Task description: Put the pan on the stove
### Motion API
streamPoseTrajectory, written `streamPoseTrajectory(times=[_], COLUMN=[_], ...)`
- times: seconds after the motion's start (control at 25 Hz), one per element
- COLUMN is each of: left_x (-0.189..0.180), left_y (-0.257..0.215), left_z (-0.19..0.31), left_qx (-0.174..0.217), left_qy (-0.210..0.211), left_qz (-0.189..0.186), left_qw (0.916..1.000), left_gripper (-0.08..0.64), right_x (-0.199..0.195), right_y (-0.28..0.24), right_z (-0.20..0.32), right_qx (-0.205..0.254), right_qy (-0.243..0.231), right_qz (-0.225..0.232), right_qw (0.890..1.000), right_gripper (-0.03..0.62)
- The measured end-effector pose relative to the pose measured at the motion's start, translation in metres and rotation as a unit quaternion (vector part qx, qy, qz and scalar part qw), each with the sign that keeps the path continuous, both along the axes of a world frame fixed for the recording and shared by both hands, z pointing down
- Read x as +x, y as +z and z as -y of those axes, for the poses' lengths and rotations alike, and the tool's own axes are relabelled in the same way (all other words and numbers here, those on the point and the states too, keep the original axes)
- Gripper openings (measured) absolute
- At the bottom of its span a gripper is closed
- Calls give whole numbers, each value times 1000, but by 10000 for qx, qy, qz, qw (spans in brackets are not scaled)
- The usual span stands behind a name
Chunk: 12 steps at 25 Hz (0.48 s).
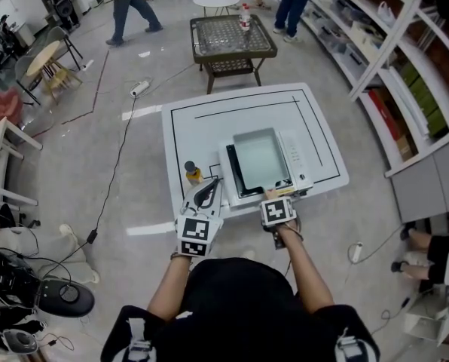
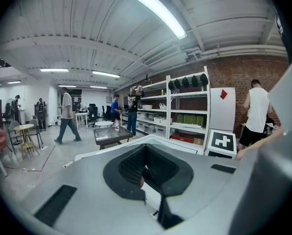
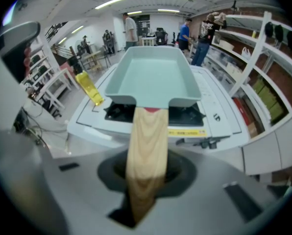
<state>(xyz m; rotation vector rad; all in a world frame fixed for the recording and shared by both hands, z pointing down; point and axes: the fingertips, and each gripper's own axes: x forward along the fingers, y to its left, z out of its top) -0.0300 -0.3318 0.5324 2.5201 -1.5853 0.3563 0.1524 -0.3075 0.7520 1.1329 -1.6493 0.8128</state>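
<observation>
Clamping the handle [image 3: 145, 146], right gripper [image 3: 145, 190] holds pan [image 3: 153, 77] over stove [image 3: 215, 112], long axis pointing away.

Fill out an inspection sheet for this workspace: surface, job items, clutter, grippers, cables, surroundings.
Surface: white table with black line markings.
Job's things: pale rectangular pan over the black top of the stove; whether it rests there cannot be told.
Clutter: one yellow bottle standing on the table, left of the stove.
Grippers: right gripper shut on the pan's wooden handle; left gripper has its jaws together, nothing between them, at the table's near edge.
Cables: a dark cable runs across the floor left of the table.
Surroundings: low mesh table beyond, shelving to the right, people walking in the background.
</observation>
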Motion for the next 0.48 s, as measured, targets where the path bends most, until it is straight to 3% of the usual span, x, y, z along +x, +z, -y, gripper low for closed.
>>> streamPoseTrajectory(times=[0.48], left_x=[-1], left_y=[3], left_z=[0], left_qx=[-39], left_qy=[29], left_qz=[-13], left_qw=[10000], left_gripper=[25], right_x=[-5], right_y=[0], right_z=[3], right_qx=[-51], right_qy=[47], right_qz=[35], right_qw=[10000], right_gripper=[94])
